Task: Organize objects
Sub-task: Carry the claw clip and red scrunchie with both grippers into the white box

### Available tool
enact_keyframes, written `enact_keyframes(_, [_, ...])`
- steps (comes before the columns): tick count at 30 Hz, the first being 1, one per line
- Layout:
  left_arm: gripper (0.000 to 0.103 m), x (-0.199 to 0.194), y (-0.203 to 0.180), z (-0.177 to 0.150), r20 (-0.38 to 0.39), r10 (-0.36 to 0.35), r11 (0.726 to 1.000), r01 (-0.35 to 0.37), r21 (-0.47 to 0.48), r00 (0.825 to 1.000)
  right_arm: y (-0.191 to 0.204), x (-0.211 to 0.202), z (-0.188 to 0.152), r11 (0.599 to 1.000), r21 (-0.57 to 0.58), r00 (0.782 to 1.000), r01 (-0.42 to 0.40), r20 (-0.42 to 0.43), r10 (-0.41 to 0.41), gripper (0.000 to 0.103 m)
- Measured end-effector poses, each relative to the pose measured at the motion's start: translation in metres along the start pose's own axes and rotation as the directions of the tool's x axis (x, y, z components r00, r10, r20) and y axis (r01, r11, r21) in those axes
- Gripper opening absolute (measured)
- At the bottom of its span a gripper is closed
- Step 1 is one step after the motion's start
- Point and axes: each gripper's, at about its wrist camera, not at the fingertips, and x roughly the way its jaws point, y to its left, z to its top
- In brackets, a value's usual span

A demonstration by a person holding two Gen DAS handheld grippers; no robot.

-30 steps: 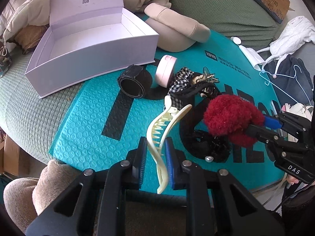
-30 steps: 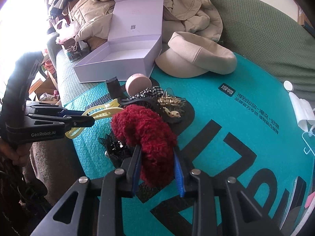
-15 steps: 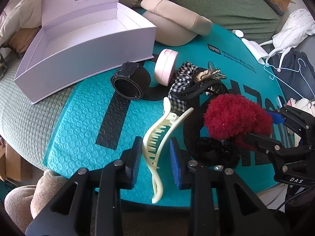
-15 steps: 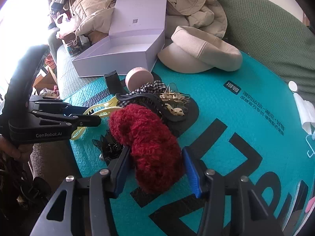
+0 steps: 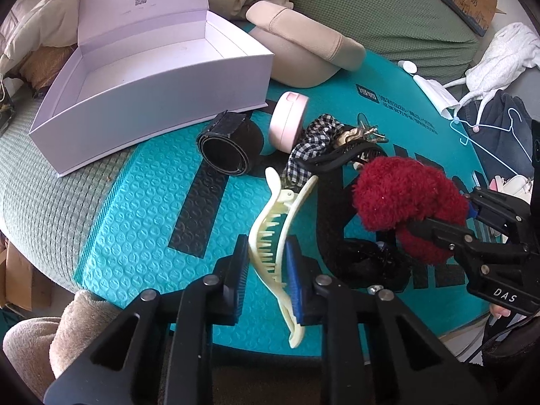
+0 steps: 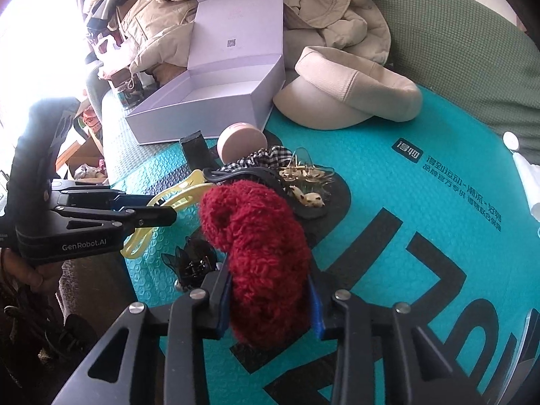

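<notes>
A cream claw hair clip (image 5: 285,197) stands on edge between the pads of my left gripper (image 5: 266,263), whose jaws are closing and press on both its sides. In the right wrist view the left gripper (image 6: 162,212) holds the clip (image 6: 182,195) just above the teal mailer. A fluffy red scrunchie (image 6: 256,236) fills my right gripper (image 6: 270,297); its jaws are closing and squeeze the fluff. From the left wrist camera the right gripper (image 5: 438,216) and the scrunchie (image 5: 401,195) show at the right. An open white box (image 5: 162,101) sits at the back left.
On the teal bubble mailer (image 5: 141,202) lie a rolled black belt (image 5: 229,148), a pink round case (image 5: 287,121), a checked scrunchie (image 5: 310,138), gold hair pins (image 6: 303,172) and a black clip (image 5: 364,266). A beige cap (image 5: 303,54) rests behind them. Clothes and a hanger (image 5: 489,135) lie at the right.
Both grippers let their jaws spread half a second ago, with the clip and scrunchie loose between them, and have now narrowed onto them again. Neither hand has shifted much.
</notes>
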Motion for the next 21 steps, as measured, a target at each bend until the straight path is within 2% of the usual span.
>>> enact_keyframes(10, [0.02,-0.032,0.004,0.0,0.051,0.022,1.0,-0.021,-0.017,0.998,0.011,-0.018,0.009,1.0,-0.012,0.999,-0.008,0.048,0.008,0.036])
enact_keyframes(21, [0.02,-0.08,0.029,-0.019,0.103,0.097,0.992,-0.088,-0.088,0.99,0.049,-0.024,0.025,0.991,-0.11,0.994,-0.072,0.069,0.08,0.036])
